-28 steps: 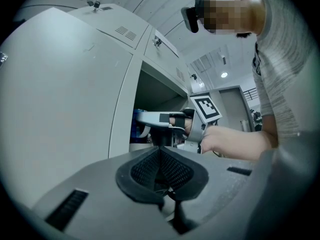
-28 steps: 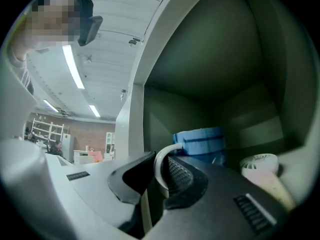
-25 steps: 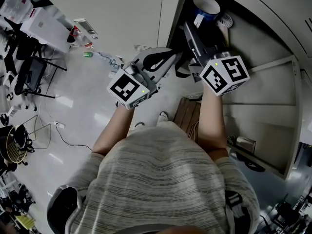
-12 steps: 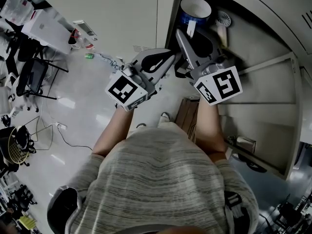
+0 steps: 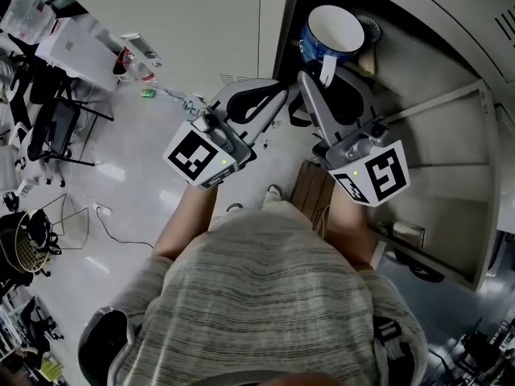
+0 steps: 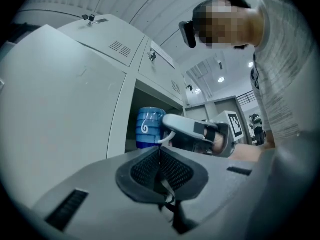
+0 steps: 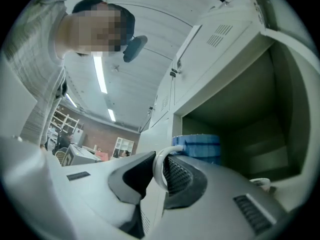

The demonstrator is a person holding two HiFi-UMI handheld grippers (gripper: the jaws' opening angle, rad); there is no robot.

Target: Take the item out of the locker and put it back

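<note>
Grey locker (image 5: pixel 434 71) is standing open at your right, with a pale flat panel (image 5: pixel 201 22) beside it and, below, a shiny floor (image 5: pixel 121 175) where chairs (image 5: pixel 48 127) are crowding the left edge. You are reaching your right arm forward. The right gripper (image 5: pixel 315 75) is pinching the white handle (image 7: pixel 159 169) of the blue mug (image 5: pixel 336 30) at the compartment's mouth. Your left gripper (image 5: pixel 278 95) is hovering just beside it, outside the locker, jaws pressed together on nothing. A small white thing (image 5: pixel 372 29) is lying behind the mug, too dim to name. Whether the mug is touching the shelf is hidden.
</note>
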